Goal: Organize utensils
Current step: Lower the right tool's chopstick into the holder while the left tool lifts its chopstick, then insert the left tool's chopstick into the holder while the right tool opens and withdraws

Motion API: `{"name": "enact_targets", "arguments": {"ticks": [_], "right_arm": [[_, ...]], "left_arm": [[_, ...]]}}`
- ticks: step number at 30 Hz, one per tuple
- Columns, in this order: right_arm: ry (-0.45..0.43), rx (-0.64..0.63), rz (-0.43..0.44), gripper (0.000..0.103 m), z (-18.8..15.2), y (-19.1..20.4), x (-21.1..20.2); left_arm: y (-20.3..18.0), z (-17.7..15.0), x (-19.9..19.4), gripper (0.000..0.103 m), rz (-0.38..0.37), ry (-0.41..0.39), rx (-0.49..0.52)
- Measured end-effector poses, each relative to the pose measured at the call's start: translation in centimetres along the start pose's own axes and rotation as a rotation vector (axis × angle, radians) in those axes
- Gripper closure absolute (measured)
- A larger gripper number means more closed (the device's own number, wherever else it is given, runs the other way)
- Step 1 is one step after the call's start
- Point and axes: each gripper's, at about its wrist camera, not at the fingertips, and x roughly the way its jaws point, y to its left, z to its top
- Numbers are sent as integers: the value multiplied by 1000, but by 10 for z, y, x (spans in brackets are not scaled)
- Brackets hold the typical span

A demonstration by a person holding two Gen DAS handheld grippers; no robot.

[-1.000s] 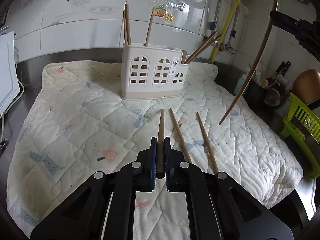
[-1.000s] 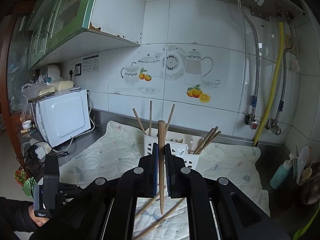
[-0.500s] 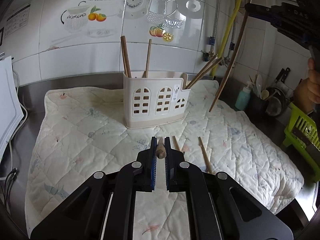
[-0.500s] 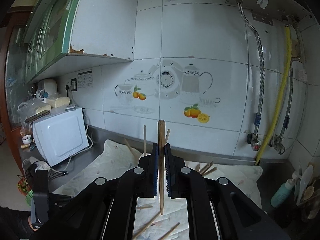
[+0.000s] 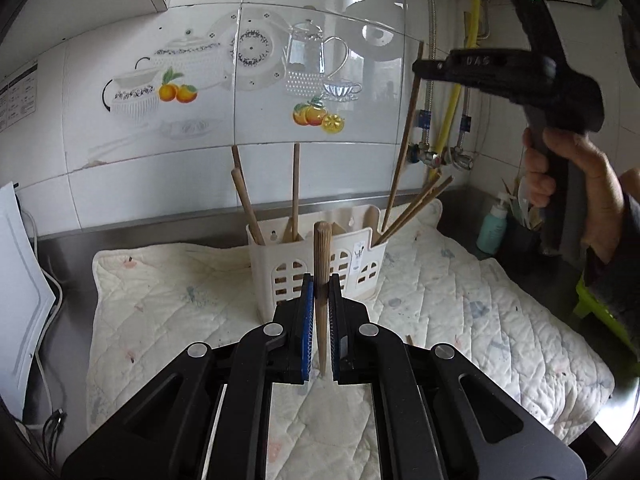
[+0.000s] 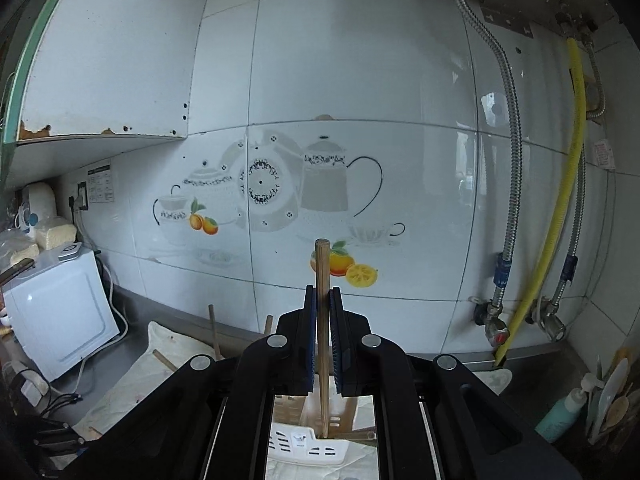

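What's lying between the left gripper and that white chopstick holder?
Only bare quilted mat: the left wrist view shows nothing else between the left gripper, shut on a chopstick, and the holder.

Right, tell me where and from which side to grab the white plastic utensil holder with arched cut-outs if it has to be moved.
Pinch the white plastic utensil holder at its top rim, from above, at the front wall. The rim is a thin upright edge that jaws can straddle; the wooden chopsticks lean toward the back and right corner, leaving the front clearer.
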Motion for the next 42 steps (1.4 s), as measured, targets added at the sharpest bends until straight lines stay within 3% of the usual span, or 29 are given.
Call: {"name": "enact_targets", "arguments": {"ticks": [11,17,24,28,37,42], "right_arm": [[155,-19,-22,96,-45,4,66],[139,-66,-37,76,-52,8,49],[89,-77,-1,71,-59,6,5],[79,-73,15,71,-73,4,-15],[155,-2,44,71,-126,2,-40],[241,51,40,71,-170,3,-50]], "left_arm": [[-2,70,-4,98,9,-130,30],[-6,114,-2,98,37,-217,46],[-3,151,20,98,108,-299,47],[5,155,42,98,126,-296,26],[25,130,80,97,109,-195,-35],[21,123,74,85,105,-200,-24]]}}
